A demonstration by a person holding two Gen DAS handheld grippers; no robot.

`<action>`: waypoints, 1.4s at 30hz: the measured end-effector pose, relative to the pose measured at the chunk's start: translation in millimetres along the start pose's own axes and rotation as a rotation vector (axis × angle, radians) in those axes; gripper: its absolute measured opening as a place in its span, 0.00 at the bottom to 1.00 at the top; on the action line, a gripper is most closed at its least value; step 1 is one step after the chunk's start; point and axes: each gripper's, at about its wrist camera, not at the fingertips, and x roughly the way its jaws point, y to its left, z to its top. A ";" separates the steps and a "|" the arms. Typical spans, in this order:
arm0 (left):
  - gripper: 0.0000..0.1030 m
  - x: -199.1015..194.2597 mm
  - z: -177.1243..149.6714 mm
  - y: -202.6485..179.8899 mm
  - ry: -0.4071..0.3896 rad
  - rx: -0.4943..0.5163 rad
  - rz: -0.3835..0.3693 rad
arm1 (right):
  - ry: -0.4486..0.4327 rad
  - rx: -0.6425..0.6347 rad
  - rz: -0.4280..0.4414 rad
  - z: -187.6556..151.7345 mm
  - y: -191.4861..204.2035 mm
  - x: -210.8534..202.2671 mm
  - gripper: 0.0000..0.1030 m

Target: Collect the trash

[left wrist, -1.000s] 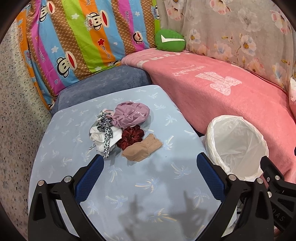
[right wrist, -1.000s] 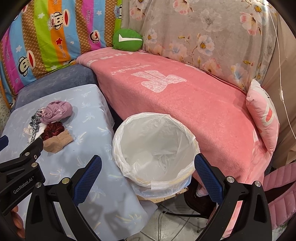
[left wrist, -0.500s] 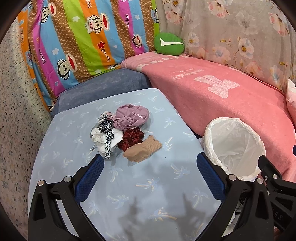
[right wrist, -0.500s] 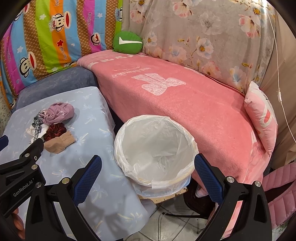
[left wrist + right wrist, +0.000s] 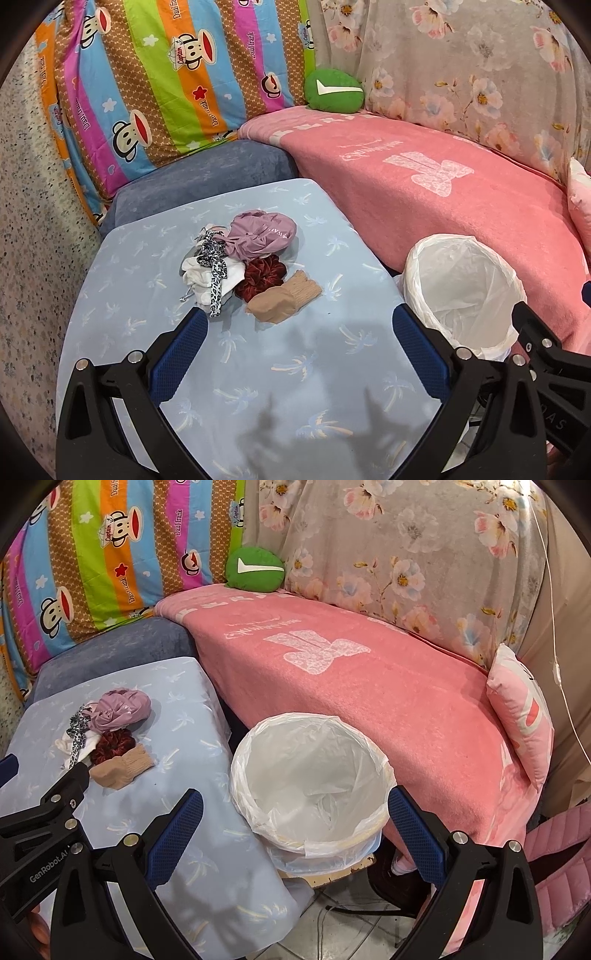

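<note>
The left gripper (image 5: 300, 332) hovers over the near part of the tabletop (image 5: 258, 387), which is covered in a pale blue cloth with palm prints. Its blue-padded fingers (image 5: 181, 354) are spread wide and hold nothing. Ahead of them, beyond the fingertips and nearer the left finger than the right, lies a small heap of soft items, all touching or overlapping. A crumpled mauve cloth (image 5: 264, 234) sits at the far side, a dark red scrunchie (image 5: 262, 275) just in front of it, and a tan sock (image 5: 284, 301) nearest the gripper. To their left is a white cloth (image 5: 199, 275) with a leopard-print strip (image 5: 216, 286) draped across it; the strip's lower end comes close to the left fingertip but does not appear to touch it.

The right gripper (image 5: 295, 805) hangs above the bin (image 5: 310, 790), which is lined with a white plastic bag and stands just beside the tabletop's right edge, between the tabletop and a sofa draped in a pink blanket (image 5: 369, 686). Its fingers (image 5: 413, 830) are likewise wide apart and empty, the bin's mouth lying between them. The liner seems to hold nothing, though its folds make the bottom hard to read. The heap lies well to the left of this gripper.
</note>
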 end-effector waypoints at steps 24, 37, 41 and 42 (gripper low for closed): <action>0.93 43.0 5.3 69.2 0.016 -0.010 0.013 | -0.038 0.047 -0.006 11.5 26.2 13.8 0.95; 0.93 100.6 27.1 133.5 0.049 -0.083 0.044 | -0.036 0.025 0.129 45.3 105.3 55.3 0.95; 0.93 120.2 32.5 142.5 0.066 -0.107 -0.002 | -0.026 0.020 0.181 60.8 133.7 74.6 0.95; 0.93 126.5 33.7 143.6 0.075 -0.106 -0.002 | -0.019 0.024 0.196 65.9 142.1 82.5 0.95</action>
